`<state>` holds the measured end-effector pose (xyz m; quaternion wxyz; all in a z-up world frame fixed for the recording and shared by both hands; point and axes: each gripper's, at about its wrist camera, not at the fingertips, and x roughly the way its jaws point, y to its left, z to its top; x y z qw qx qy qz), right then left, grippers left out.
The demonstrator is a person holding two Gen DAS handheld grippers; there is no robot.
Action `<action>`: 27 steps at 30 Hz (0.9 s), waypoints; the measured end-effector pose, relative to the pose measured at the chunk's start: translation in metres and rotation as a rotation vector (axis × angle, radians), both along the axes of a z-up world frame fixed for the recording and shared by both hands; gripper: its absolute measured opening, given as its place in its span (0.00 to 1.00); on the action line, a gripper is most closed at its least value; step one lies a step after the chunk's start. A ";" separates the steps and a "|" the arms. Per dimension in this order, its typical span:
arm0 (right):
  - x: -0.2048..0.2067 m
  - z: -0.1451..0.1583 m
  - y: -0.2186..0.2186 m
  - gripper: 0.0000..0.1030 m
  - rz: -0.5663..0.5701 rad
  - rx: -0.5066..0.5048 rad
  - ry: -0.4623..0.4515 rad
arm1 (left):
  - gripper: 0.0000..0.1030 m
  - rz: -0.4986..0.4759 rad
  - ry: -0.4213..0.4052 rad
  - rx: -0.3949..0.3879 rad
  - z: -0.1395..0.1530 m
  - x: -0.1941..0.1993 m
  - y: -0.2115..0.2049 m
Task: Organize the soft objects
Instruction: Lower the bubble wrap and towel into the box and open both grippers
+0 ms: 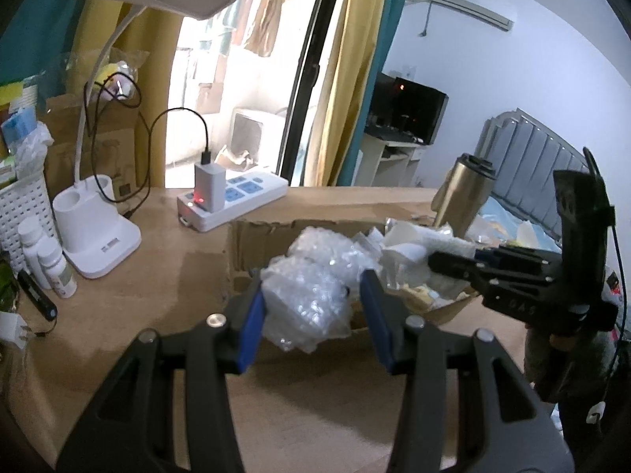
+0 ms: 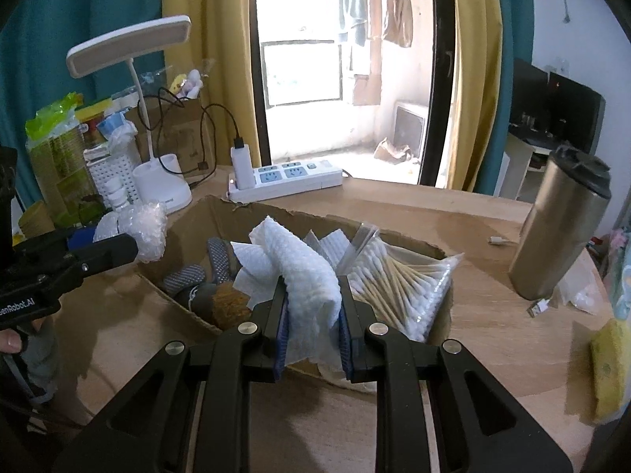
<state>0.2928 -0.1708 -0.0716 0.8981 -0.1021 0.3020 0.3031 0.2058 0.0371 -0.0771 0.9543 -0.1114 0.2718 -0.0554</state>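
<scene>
A low cardboard box [image 2: 221, 213] sits on the wooden desk. My left gripper [image 1: 313, 295] is shut on a wad of bubble wrap [image 1: 307, 303] over the box's near edge [image 1: 240, 252]; the wrap also shows in the right wrist view [image 2: 142, 228]. My right gripper [image 2: 311, 315] is shut on a white paper towel [image 2: 303, 272] held above the box. Inside the box lie a bag of cotton swabs [image 2: 398, 287], grey fabric pieces [image 2: 185, 280] and a brown scrubber [image 2: 230, 303]. The right gripper also shows in the left wrist view [image 1: 437, 262], holding the towel [image 1: 410, 248].
A white power strip [image 2: 288, 181] with a charger, a desk lamp [image 2: 157, 181], a white basket [image 2: 114, 173] and bottles stand at the back left. A metal tumbler [image 2: 560, 228] stands at the right. A yellow sponge [image 2: 609, 370] lies at the far right edge.
</scene>
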 end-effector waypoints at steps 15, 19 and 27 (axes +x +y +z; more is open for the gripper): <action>0.015 -0.026 0.018 0.41 0.020 -0.066 0.033 | 0.46 0.012 0.051 0.012 -0.013 0.013 -0.004; 0.012 -0.018 0.005 0.43 0.012 -0.018 0.015 | 0.46 0.006 0.054 0.029 -0.011 0.017 -0.009; 0.011 -0.008 -0.013 0.45 0.032 0.050 -0.014 | 0.47 0.028 0.069 0.040 -0.014 0.031 -0.020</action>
